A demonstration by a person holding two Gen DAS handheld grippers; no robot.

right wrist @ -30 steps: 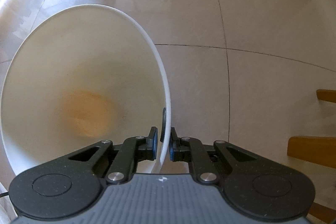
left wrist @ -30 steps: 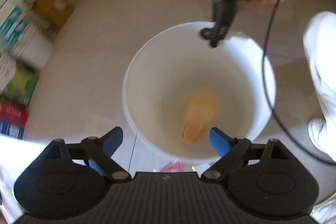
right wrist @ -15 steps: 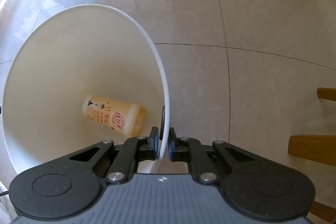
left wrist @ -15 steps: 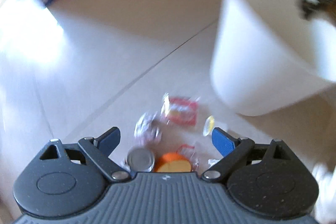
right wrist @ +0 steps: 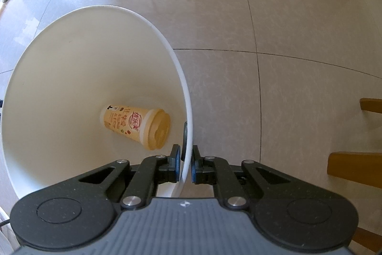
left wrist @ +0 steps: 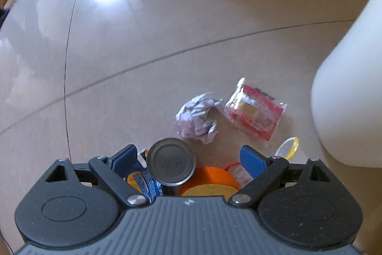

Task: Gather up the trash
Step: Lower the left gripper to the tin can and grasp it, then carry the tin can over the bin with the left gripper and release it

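The left gripper (left wrist: 188,158) points down at a small pile of trash on the floor (left wrist: 143,40). Its two blue fingers are spread wide apart and hold nothing.

Between the fingers stands a metal can (left wrist: 171,161) with a round grey top. Right beside the can is something orange and round (left wrist: 210,179), partly hidden under the gripper. A small packet with red print (left wrist: 238,173) lies next to the orange thing, close to the finger on the right side of the view.

A little farther out lies a crumpled ball of paper (left wrist: 197,120). Beside the paper is a red and clear wrapper (left wrist: 255,116), flat on the floor. A small yellow piece (left wrist: 290,147) lies near the bottom of the white bucket (left wrist: 346,87), which fills the right side of this view.

The right gripper (right wrist: 184,165) is pinched tight on the rim of the white bucket (right wrist: 71,87). One finger is inside the bucket and one is outside.

Inside the bucket, a tan paper cup (right wrist: 136,126) with a lid lies on its side at the bottom.
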